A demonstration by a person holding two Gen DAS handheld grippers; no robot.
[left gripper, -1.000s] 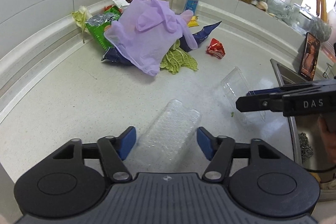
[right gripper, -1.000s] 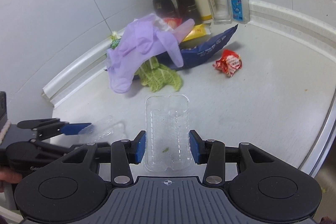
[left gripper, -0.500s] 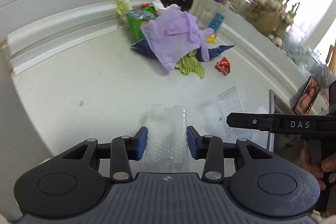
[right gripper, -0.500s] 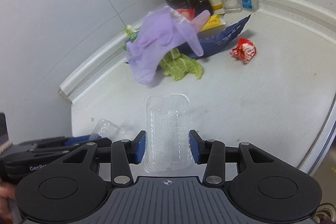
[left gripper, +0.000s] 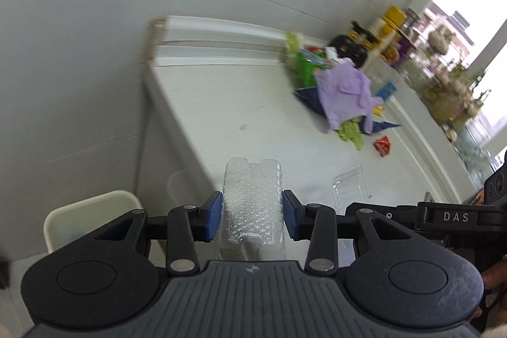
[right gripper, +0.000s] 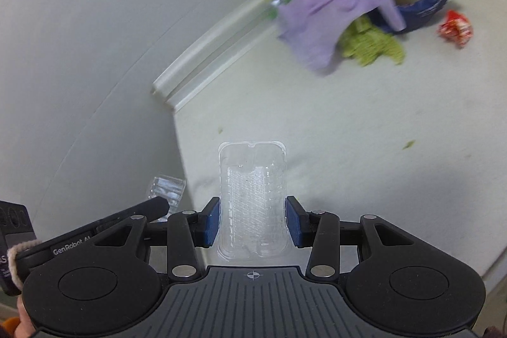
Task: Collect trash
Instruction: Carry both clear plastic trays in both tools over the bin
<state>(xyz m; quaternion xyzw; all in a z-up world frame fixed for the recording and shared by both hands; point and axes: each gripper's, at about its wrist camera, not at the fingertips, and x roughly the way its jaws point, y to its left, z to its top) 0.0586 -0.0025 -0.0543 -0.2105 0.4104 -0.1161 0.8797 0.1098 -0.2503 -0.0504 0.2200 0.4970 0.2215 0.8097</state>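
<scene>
Gripping clear trays: left gripper (left gripper: 252, 217) clamped on one tray (left gripper: 252, 205), right gripper (right gripper: 252, 221) on another (right gripper: 252, 198), above the counter (right gripper: 364, 122) edge.

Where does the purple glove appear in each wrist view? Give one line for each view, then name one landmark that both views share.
Left wrist view: the purple glove lies right of centre in the upper half, draped over the trash pile by the backsplash.
Right wrist view: the purple glove lies upper right, over the same pile, with green leaves under its near edge.
Shared landmark: the red wrapper, alone on the counter just right of the pile.
</scene>
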